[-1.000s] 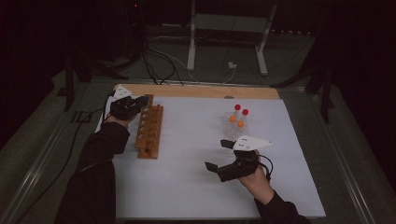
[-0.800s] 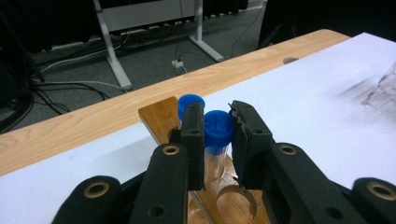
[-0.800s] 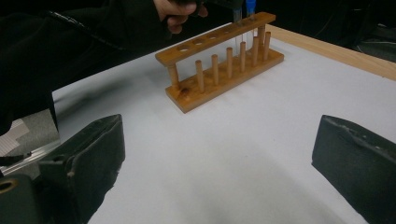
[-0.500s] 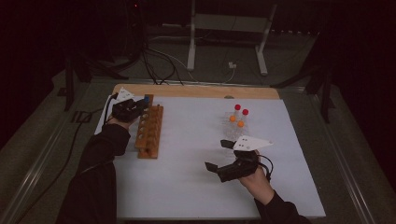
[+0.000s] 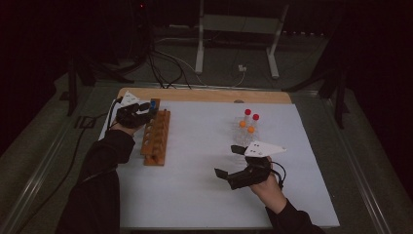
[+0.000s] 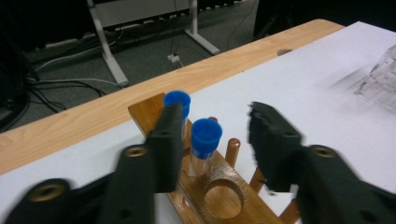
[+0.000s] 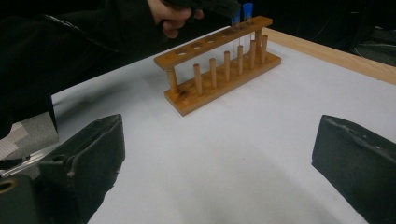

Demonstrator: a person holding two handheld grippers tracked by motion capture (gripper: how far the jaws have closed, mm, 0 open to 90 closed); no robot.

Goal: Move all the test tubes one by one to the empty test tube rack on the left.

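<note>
A wooden tube rack [image 5: 156,136] stands on the white mat's left side. My left gripper [image 5: 141,111] hovers over its far end. In the left gripper view its jaws [image 6: 215,112] have just been opening and stand apart on either side of a blue-capped tube [image 6: 204,140] that sits upright in the rack [image 6: 219,200], with the pads clear of it. A second blue-capped tube [image 6: 178,99] stands in the hole behind. My right gripper [image 5: 228,161] rests low over the mat at front right, open and with nothing in it [image 7: 219,140], facing the rack [image 7: 219,70].
A clear holder with red- and orange-capped tubes [image 5: 248,122] stands on the mat behind my right gripper. The wooden table edge [image 5: 204,95] runs along the back, with cables and a metal stand on the floor beyond it. The rack's nearer holes hold nothing.
My left gripper has stayed at the rack's far end, and a blue cap now shows beside its jaws. The right hand and gripper have not moved.
</note>
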